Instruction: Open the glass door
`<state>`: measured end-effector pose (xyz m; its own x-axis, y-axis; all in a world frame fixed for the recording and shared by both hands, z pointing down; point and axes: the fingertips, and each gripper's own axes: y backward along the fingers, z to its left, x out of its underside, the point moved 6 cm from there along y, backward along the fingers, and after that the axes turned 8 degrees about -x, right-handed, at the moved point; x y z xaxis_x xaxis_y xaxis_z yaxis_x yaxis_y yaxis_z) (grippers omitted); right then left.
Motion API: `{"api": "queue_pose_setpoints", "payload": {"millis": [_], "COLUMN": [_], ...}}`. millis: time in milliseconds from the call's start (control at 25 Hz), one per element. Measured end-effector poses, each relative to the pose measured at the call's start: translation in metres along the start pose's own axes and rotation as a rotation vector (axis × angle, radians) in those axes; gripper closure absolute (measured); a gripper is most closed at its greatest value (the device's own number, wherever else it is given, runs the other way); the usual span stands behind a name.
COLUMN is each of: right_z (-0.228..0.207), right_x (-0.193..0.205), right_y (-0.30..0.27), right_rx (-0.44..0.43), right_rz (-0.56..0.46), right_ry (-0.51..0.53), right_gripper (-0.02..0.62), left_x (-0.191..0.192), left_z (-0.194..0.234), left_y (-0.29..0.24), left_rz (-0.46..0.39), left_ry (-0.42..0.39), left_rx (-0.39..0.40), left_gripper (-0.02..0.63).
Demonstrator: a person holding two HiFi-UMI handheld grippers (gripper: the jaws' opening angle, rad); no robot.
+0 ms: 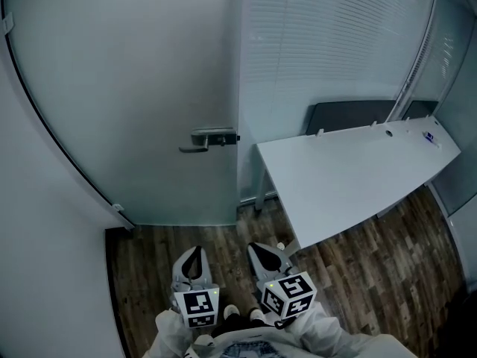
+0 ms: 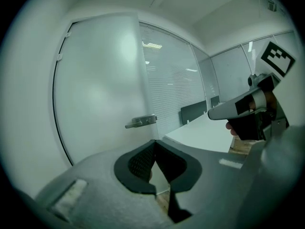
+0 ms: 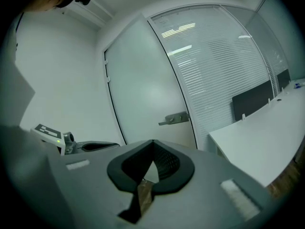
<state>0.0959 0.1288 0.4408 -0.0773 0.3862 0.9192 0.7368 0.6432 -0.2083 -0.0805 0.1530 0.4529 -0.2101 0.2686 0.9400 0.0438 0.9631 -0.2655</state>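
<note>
the left gripper (image 1: 195,252) and right gripper (image 1: 259,249) were held side by side, jaws pressed together on nothing. the frosted glass door (image 1: 134,88) stood closed well ahead of them, its lever handle (image 1: 209,138) untouched, a white desk (image 1: 350,177) off the right gripper's right.

No legible txt, nos. or brand names in any view. We note only coded b/w squares, no letters in them: left marker (image 1: 198,305) on the cube of the left gripper (image 1: 194,256), and right marker (image 1: 297,291) on the cube of the right gripper (image 1: 262,250). The right marker also shows top right in the left gripper view. Small blue item (image 1: 429,136) on the white desk (image 1: 350,177), poss. a label; too small to read.
</note>
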Motion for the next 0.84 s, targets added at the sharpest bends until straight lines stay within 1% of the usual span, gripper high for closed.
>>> {"api": "queue_pose_setpoints", "payload": {"millis": [200,320,560,840], "right_z": [-0.018,-0.021,-0.026,-0.032], "right_x": [-0.007,-0.002,-0.004,-0.007], "right_y": [0.015,0.03,0.041,0.044], "right_rx": [-0.013,-0.016,-0.019,-0.03], "right_rz": [-0.017,-0.017,-0.025,-0.016], "right_ry": [0.016,0.01,0.007,0.001], "right_gripper": [0.592,0.592,0.592,0.592], "left_x": [-0.006,-0.001,-0.007,-0.017], "left_z": [-0.022,-0.033,-0.04,-0.044], "left_y": [0.007,0.02,0.028,0.023], "left_rz": [-0.019,-0.005,-0.01,-0.012], "left_ry": [-0.005,-0.002,-0.029,-0.048], "left_rx": [-0.042,-0.056,-0.073,-0.092], "left_gripper": [0.601,0.601,0.601,0.601]}}
